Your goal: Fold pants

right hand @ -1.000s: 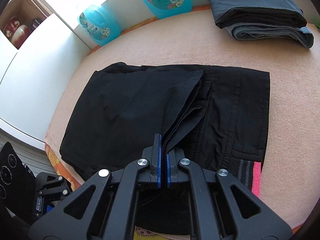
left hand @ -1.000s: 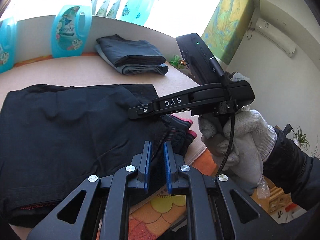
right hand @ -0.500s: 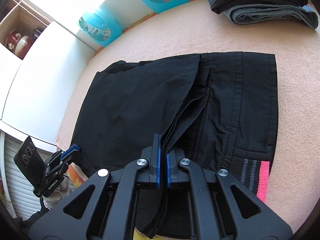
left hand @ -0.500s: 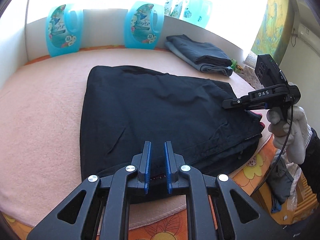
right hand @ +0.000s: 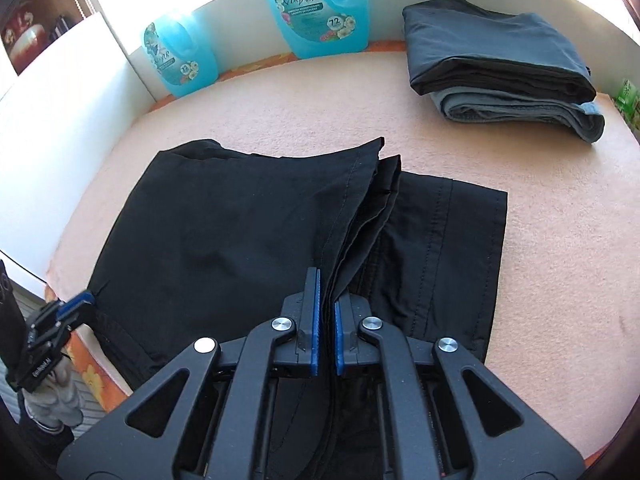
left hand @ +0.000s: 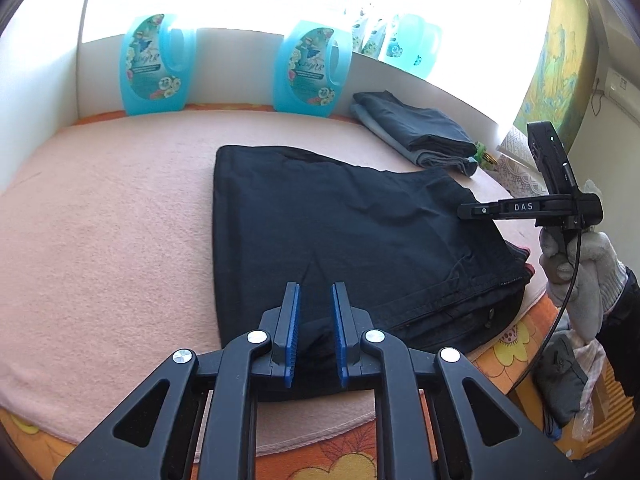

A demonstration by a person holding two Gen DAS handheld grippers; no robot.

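Covering most of the near half of the table (left hand: 100,240), whose top is spread with a peach blanket, the black pants (left hand: 360,248) lie folded into a broad, squarish stack, one side running along the table's near edge and the pink-striped waistband end poking out at the edge nearest the person's gloved hand. In the right wrist view several fabric edges fan out unevenly across the top of the stack, so my judgement is that the main folds are done while the top layer is not yet laid flat or squared. A pile of folded grey garments (right hand: 500,64) sits at the far corner, well apart from the pants, and it suggests that earlier pairs are finished. Blue detergent bottles (left hand: 156,68) stand along the far edge against the low wall. The right gripper (right hand: 326,320) is clenched on the bunched top layers of the pants, the cloth running between its jaws. The left gripper (left hand: 314,336) hangs over the near corner of the pants, its jaws easing apart with dark cloth showing in the gap but not pressed by the pads. What looks left is settling that top layer, aligning the edges, and probably moving the bundle to the pile
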